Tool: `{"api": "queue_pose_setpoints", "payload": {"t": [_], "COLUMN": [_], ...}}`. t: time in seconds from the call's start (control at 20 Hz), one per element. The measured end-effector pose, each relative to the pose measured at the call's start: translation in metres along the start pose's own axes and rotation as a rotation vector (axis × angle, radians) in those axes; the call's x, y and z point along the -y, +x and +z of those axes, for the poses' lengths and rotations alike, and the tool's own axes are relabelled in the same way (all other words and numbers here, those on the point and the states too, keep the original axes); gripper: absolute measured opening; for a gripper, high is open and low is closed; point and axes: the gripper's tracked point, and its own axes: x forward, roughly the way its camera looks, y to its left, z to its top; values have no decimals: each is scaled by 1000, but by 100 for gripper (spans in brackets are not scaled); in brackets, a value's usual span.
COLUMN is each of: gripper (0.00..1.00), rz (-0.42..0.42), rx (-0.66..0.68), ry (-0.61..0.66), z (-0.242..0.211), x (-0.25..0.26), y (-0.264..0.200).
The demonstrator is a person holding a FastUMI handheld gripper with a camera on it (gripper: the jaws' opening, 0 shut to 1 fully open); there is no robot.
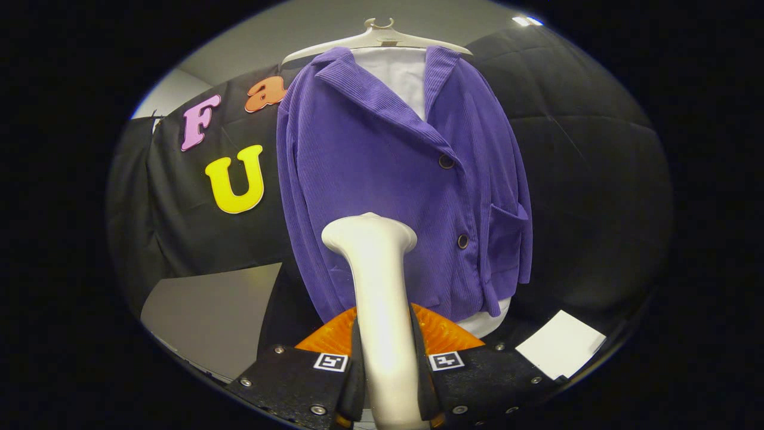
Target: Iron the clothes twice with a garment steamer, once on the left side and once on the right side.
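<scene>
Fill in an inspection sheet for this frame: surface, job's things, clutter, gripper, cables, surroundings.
Surface: nothing seen.
Job's things: purple jacket hangs on a white hanger over a white shirt; white garment steamer points at its lower front.
Clutter: white sheet beyond the fingers, low down.
Gripper: gripper shut on the steamer's handle, both fingers pressing it.
Cables: nothing seen.
Surroundings: black cloth wall, grey panel.
</scene>
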Motion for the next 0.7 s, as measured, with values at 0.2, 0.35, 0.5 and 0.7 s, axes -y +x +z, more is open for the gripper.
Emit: {"api": "queue_pose_setpoints", "payload": {"t": [0.2,0.35,0.5,0.7], "gripper": [35,35,35,35], "rz": [-1,14,29,75], "rx": [-57,-109,-184,-237], "ry": [-5,-40,-76,-136], "z": [-30,-59,-95,-125], "x": [10,16,23,29], "y": [3,3,-4,-10]}}
